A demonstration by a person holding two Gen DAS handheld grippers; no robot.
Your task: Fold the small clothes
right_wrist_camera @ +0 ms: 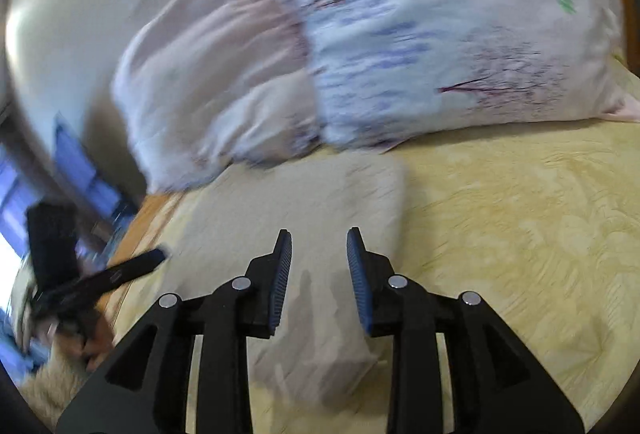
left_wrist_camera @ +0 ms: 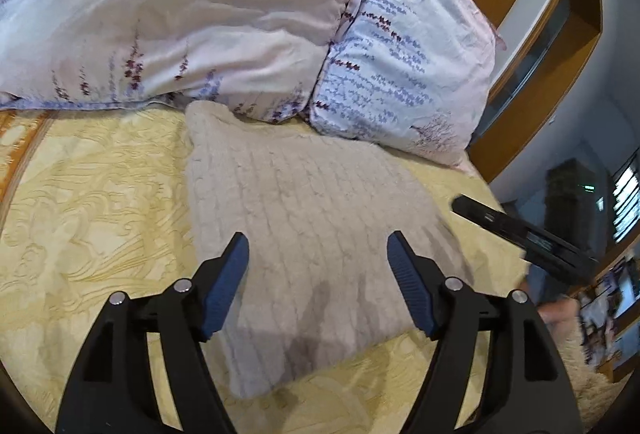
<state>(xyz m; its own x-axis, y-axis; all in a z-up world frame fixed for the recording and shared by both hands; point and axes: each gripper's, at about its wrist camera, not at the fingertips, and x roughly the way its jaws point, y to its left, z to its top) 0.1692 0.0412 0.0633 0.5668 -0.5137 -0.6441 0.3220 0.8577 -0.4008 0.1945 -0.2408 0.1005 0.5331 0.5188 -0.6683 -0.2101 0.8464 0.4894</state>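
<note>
No writing or label could be read anywhere. A folded cream knitted garment (left_wrist_camera: 304, 234) lay flat on the yellow patterned bedspread (left_wrist_camera: 100, 202), its long axis running from the near edge toward the two floral pillows (left_wrist_camera: 192, 18), its far end just touching them. The left gripper (left_wrist_camera: 318, 250) hovered above it with fingers spread wide and empty. The right gripper (right_wrist_camera: 319, 246), in a blurred view, had its fingers parted, holding nothing.

Two floral pillows (left_wrist_camera: 248, 14) (pale pink and blue), yellow patterned bedspread (left_wrist_camera: 92, 194), wooden headboard shelf (left_wrist_camera: 560, 46)
</note>
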